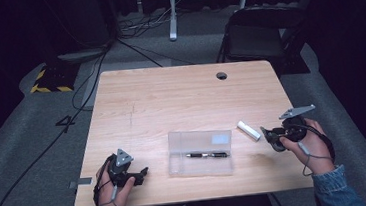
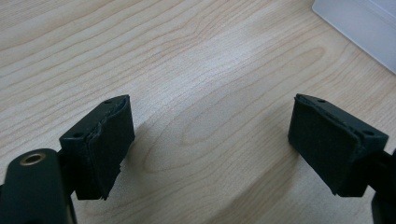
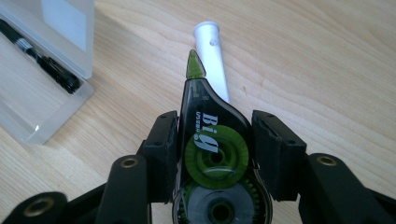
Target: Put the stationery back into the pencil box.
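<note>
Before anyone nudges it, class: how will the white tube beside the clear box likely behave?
The white tube looks round and smooth, lying flat on the table, so it will probably roll sideways. It seems rigid plastic, likely light.

Left claw [image 2: 210, 144] gapes; right claw [image 3: 215, 154] stands clamped.

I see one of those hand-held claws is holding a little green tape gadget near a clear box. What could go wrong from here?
The right gripper pinches the correction tape dispenser only by its smooth sides, so it might slip or twist loose. The white tube lies just past its tip and could get nudged and roll. If it goes into the clear box, it could knock the rim or land on the pen lying inside.
</note>
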Available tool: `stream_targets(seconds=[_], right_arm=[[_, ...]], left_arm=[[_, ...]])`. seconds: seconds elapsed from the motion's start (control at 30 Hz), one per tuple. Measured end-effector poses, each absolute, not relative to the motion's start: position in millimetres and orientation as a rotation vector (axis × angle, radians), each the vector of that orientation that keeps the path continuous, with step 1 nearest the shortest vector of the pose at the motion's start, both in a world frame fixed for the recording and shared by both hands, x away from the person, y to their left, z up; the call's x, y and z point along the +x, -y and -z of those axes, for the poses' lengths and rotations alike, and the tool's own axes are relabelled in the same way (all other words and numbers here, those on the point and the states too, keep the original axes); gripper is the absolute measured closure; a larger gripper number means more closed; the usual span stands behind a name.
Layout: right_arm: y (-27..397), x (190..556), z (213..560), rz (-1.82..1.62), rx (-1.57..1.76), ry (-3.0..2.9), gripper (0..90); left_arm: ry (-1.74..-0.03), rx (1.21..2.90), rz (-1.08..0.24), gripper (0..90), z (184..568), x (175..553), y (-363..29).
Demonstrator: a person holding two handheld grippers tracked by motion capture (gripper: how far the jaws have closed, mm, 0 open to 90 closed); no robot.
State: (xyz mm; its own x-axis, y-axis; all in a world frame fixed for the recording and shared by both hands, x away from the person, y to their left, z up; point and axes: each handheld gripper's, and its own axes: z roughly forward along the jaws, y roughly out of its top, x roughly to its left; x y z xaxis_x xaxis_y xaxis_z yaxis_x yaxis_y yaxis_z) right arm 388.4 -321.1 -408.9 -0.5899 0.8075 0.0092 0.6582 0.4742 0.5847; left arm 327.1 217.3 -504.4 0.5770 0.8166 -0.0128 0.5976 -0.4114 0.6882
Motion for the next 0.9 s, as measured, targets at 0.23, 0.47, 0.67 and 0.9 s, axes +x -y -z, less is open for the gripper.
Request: stream_targets(seconds=[0.23,0.47,0.67,0.9], right_arm=[[318.5,385.0,402.0,-0.863,1.221,-2.398,52.8],[314.1,382.3,398.9,-0.906,1.203,-2.400,52.8],[302.7,381.7,397.4,-0.952,1.160,-2.439,52.8],[283.6,383.7,394.2,-1.014,1.086,-2.488,52.8]], left_arm=[[-1.122,2.152,-0.429,14.8,504.5,327.1,-217.3],[-1.121,2.153,-0.431,14.8,504.4,327.2,-217.3],[-1.123,2.151,-0.430,14.8,504.5,327.2,-217.3],[-1.123,2.150,-0.432,14.8,504.6,327.2,-217.2]])
